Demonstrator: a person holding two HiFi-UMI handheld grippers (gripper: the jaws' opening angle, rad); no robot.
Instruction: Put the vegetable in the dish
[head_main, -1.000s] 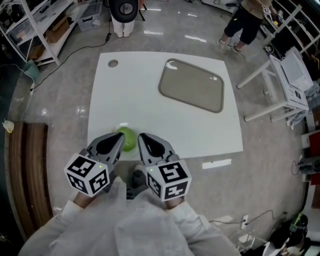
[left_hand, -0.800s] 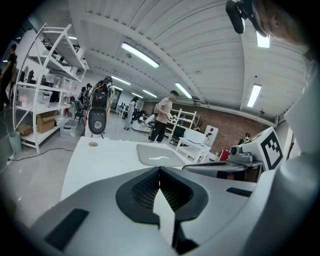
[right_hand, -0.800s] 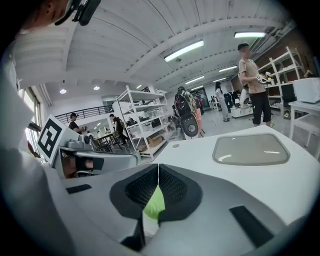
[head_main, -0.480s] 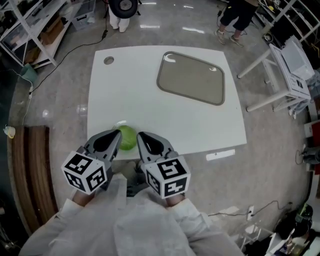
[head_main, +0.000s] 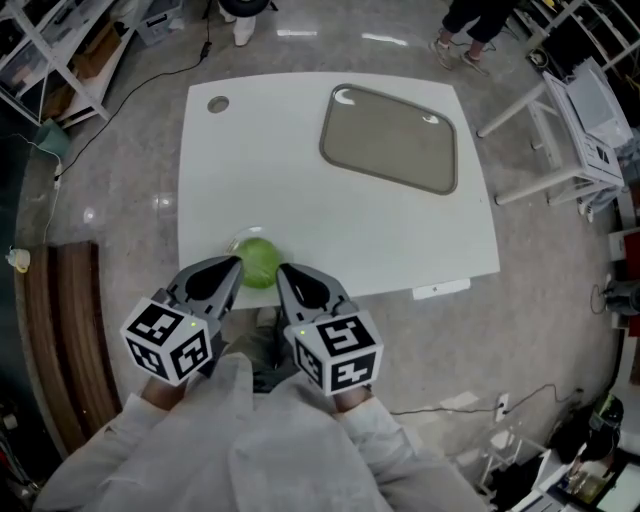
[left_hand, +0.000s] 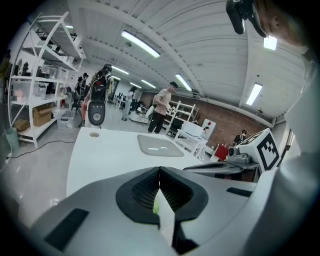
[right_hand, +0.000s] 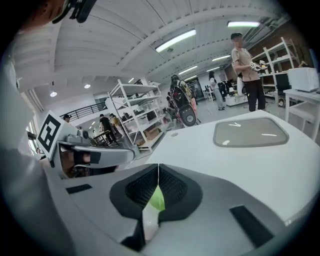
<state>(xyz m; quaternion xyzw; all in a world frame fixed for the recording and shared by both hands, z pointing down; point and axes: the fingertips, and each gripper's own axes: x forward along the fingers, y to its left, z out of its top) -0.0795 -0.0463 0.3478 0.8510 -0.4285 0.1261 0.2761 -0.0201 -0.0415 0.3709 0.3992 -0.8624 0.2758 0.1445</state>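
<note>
Left gripper (head_main: 232, 268) and right gripper (head_main: 284, 275) were level, side by side at table (head_main: 270, 170) edge. Both jaws clenched, empty, tips flanking vegetable (head_main: 258, 262). Dish (head_main: 390, 138) well apart.

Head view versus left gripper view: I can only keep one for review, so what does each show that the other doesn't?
Only the head view shows the whole green vegetable, lying at the near edge of the white table. Only the left gripper view shows the left gripper with its jaws meeting tip to tip, just a green sliver visible beyond them, plus ceiling lights. Both show the table, the empty grey dish and the right gripper.
</note>
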